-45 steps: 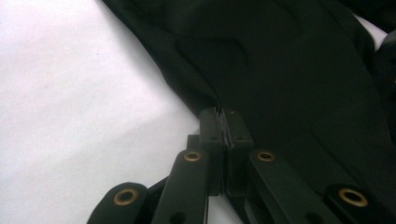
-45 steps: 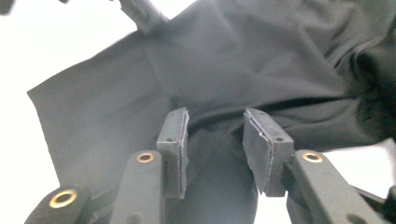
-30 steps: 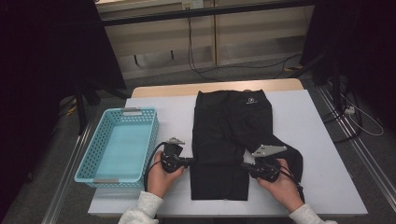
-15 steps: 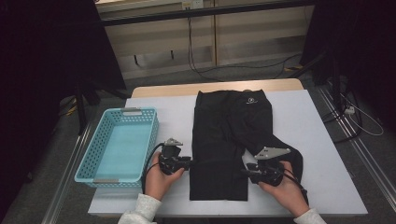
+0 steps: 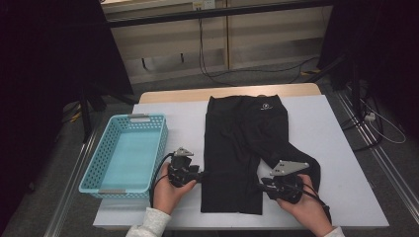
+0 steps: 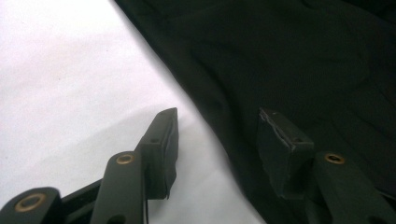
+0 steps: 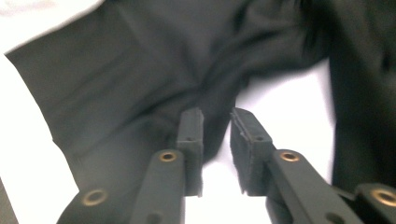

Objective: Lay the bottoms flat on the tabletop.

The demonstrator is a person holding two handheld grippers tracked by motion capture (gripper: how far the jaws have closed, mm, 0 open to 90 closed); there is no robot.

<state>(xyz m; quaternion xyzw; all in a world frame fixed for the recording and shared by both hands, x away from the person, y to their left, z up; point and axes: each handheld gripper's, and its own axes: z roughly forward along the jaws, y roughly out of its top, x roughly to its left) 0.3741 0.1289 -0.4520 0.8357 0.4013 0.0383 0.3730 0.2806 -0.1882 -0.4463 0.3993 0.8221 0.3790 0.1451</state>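
A pair of black shorts [image 5: 247, 143] lies flat on the white table [image 5: 341, 163], waistband at the far end. My left gripper [image 5: 201, 175] sits at the garment's left edge. In the left gripper view its jaws [image 6: 217, 116] have just been opening and stand apart. One rests over bare table, the other over the black cloth [image 6: 289, 60], and the cloth's edge runs between them untouched. My right gripper [image 5: 260, 186] points at the right leg's inner edge. Its jaws [image 7: 215, 114] have just been closing to a narrow gap, with a fold of cloth [image 7: 140, 79] at their tips but not pinched.
An empty turquoise plastic basket [image 5: 163, 143] stands on the table's left part, close to my left hand. Bare white table lies to the right of the shorts. Cables and dark stands [image 5: 356, 84] are on the floor beyond the table.
My right gripper has drawn back slightly toward the near edge of the table. The left hand has kept its place at the garment's left edge. The shorts lie as before.
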